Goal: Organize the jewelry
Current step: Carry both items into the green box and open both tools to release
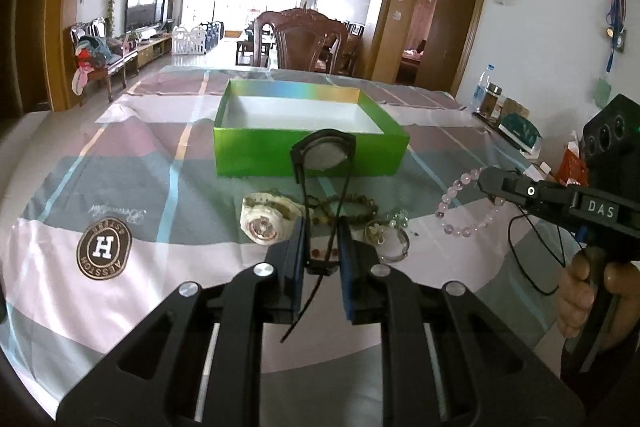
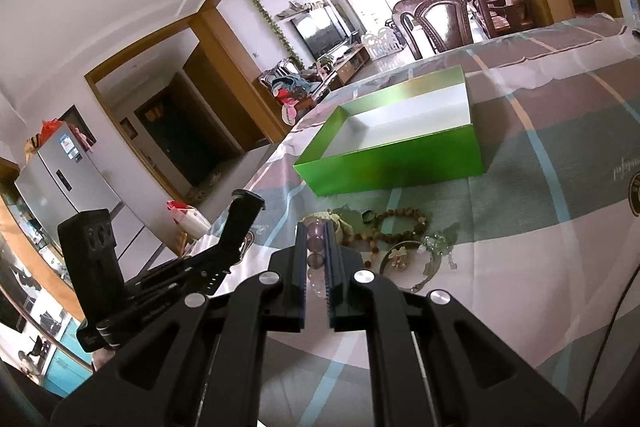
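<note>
Landmark: green box (image 1: 308, 155), open-topped, white inside, on the plaid tablecloth (image 1: 120, 187).

Left gripper (image 1: 322, 239): fingers clamped on the black cord of a necklace; its round pale pendant (image 1: 326, 155) stands up in front of the box's near wall, clear of the cloth.

Right gripper (image 2: 316, 247): fingers closed on a pale pink bead bracelet (image 1: 472, 203), held off the cloth to the right of the box, nearer than it.

On the cloth just in front of the box: white watch (image 1: 266, 221), brown bead bracelet (image 2: 394, 229), a silver bangle with charms (image 2: 412, 261). The three lie close together.

Box holds no jewelry that shows.
</note>
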Demonstrator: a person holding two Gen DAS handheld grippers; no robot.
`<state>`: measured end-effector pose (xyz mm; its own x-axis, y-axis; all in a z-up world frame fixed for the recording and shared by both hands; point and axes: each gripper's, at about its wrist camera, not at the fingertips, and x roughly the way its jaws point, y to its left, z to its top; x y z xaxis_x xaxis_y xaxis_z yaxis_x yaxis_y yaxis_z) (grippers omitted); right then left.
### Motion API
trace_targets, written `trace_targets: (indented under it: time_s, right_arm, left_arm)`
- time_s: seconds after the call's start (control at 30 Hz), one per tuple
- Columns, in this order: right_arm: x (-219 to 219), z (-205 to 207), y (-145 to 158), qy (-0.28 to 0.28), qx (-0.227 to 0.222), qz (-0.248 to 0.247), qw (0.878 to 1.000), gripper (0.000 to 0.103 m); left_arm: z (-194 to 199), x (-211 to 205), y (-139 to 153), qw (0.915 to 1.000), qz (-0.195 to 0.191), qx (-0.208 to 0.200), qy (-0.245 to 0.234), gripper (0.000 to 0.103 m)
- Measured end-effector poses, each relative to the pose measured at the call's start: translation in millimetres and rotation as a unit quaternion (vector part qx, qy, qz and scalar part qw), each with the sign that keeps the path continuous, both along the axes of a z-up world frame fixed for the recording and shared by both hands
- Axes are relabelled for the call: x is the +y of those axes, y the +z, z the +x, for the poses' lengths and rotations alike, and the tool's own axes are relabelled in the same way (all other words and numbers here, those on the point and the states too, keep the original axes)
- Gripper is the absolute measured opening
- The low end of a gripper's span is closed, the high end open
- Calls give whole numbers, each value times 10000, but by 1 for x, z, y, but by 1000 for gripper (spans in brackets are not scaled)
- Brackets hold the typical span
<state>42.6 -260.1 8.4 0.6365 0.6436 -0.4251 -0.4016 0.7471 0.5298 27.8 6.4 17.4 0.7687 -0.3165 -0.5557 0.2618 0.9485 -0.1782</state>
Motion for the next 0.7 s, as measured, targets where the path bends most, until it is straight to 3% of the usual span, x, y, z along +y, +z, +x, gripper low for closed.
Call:
trace_targets:
  time_s: [0.7]
  right_arm:
    - [-7, -3, -8, -71, 33, -33, 10000, 8]
  left_arm:
    - [-2, -6, -4, 10000, 5, 54, -22, 15]
